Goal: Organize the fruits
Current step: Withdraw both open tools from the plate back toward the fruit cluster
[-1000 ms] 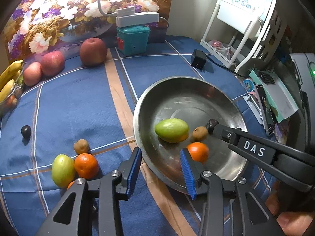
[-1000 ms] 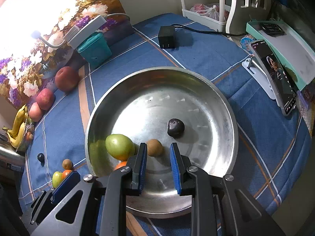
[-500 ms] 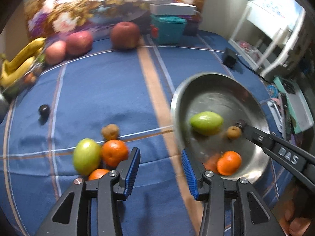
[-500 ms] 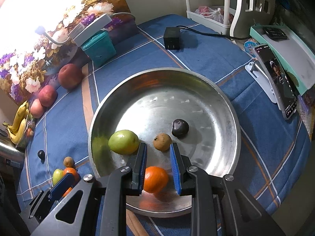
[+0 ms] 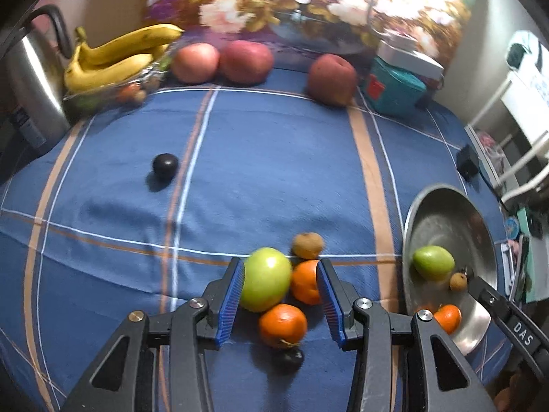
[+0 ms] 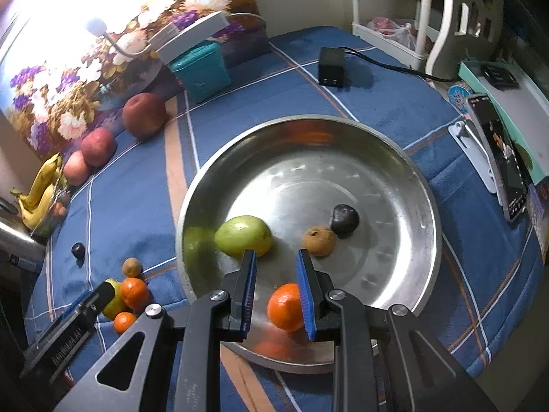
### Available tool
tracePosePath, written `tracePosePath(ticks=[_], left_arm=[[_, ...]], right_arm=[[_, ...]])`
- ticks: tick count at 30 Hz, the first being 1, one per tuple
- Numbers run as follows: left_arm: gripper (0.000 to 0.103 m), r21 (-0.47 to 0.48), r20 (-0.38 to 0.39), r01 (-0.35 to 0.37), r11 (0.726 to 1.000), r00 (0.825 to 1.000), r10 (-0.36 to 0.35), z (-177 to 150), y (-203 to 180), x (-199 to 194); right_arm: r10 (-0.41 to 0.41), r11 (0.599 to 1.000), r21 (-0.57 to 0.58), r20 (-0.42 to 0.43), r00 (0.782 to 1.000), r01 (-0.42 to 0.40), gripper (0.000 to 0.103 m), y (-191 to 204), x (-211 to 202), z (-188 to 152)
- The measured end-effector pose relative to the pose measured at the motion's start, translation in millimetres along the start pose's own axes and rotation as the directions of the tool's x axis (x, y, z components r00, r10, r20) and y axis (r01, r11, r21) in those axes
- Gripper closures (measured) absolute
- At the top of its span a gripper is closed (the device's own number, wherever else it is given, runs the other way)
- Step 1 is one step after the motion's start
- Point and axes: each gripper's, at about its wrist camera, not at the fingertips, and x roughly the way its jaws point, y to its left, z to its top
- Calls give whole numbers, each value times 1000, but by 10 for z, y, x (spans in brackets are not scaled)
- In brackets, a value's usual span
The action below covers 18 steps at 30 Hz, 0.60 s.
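While our left claw point(image 5: 280, 264) hangs over the soft blue cloth point(image 5: 274, 171), its ribbed blue pads stand partly open. Between them we see a smooth green fruit point(image 5: 266, 283) and a round orange point(image 5: 305, 281), loose, not squeezed. A rough little brown fruit point(image 5: 307, 244) sits just past the tips. A second orange point(image 5: 282, 324) lies nearer to us.

Our right claw point(image 6: 276, 255) is pulled in to a thin gap and grips nothing. It hangs over the shiny round metal pan point(image 6: 435, 226). Under its right pad lies the pan orange point(image 6: 283, 307). Just past its tips lie a green pear-shaped fruit point(image 6: 242, 235), a brown ball point(image 6: 318, 240) and a dark lump point(image 6: 345, 218).
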Motion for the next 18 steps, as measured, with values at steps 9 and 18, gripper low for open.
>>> tracePosePath(ticks=[9,18], left_arm=[[51,-3,-4,-4,1000,1000,4,7,15,-14],[29,34,-34,-58,998,998,59,-15,-13,54]], right_arm=[[0,999,-45,13,1000,1,78,132,-49,-16],[-40,998,-58,-24,999,39,76,172,53,-39]])
